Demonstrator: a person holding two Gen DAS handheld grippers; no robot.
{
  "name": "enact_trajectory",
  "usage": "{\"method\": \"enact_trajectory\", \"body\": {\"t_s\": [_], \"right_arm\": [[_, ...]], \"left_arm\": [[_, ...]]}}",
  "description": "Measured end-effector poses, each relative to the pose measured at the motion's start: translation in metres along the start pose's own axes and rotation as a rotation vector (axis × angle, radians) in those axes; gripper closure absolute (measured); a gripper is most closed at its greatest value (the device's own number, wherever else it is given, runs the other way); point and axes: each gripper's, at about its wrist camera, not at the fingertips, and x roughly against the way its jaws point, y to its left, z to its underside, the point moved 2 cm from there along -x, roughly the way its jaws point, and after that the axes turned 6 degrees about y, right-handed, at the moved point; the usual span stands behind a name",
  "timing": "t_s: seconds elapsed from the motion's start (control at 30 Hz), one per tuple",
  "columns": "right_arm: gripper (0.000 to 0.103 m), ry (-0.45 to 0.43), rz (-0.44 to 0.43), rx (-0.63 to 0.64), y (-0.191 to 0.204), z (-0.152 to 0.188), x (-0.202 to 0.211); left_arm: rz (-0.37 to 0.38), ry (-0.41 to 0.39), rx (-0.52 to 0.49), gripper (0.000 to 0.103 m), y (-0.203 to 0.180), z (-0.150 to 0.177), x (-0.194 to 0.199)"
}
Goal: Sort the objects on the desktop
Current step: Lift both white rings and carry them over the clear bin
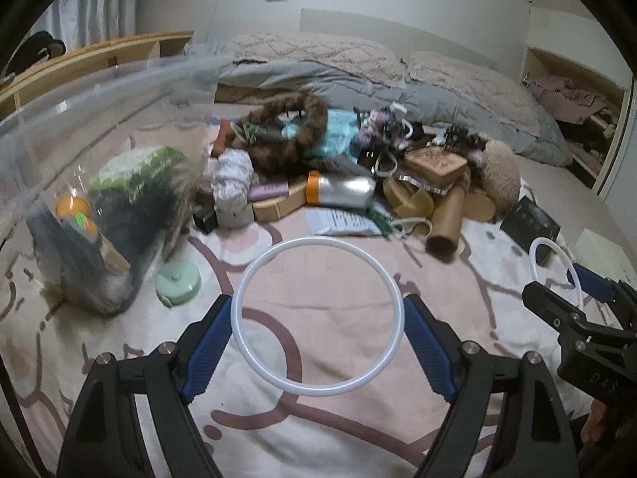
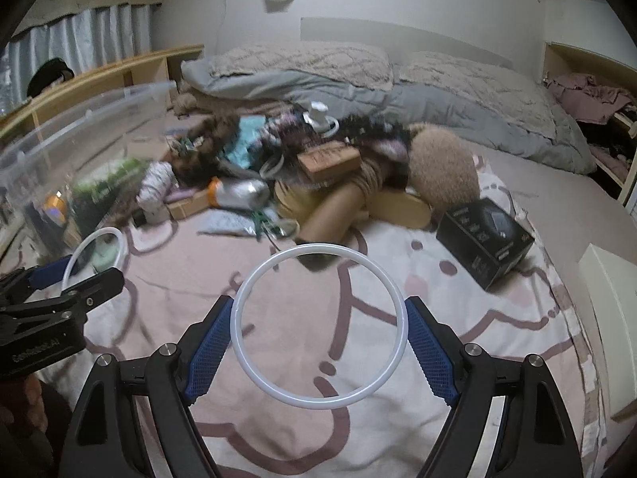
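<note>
My left gripper (image 1: pixel 317 314) is shut on a white ring (image 1: pixel 254 271), pressed between its blue pads above the pink bedspread. My right gripper (image 2: pixel 318 318) is shut on a second white ring (image 2: pixel 254 275) the same way. Each gripper shows in the other's view: the right one (image 1: pixel 573 298) at the right edge, the left one (image 2: pixel 67 283) at the left edge, both with their rings. A clear plastic bin (image 1: pixel 79 127) holding sorted items stands at the left. A pile of mixed objects (image 1: pixel 358 175) lies ahead on the bed.
The pile holds a silver and orange bottle (image 1: pixel 342 191), a cardboard tube (image 1: pixel 446 223), a wooden box (image 1: pixel 436 167) and a fur ring (image 1: pixel 294 127). A mint green round lid (image 1: pixel 177 281) lies by the bin. A black box (image 2: pixel 483 239) sits right.
</note>
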Motion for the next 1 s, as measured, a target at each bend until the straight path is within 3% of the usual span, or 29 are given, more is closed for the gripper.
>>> {"method": "enact_trajectory", "body": {"t_s": [0.43,1.0], "right_arm": [[0.019,-0.096,-0.051,0.019,0.019,-0.040,0.040],[0.019,-0.201,-0.093,0.100,0.069,-0.092,0.073]], "left_arm": [[-0.004,-0.110,-0.068,0.018,0.000,-0.042,0.055],[-0.027,-0.210,-0.051,0.018,0.038,-0.087,0.096]]}}
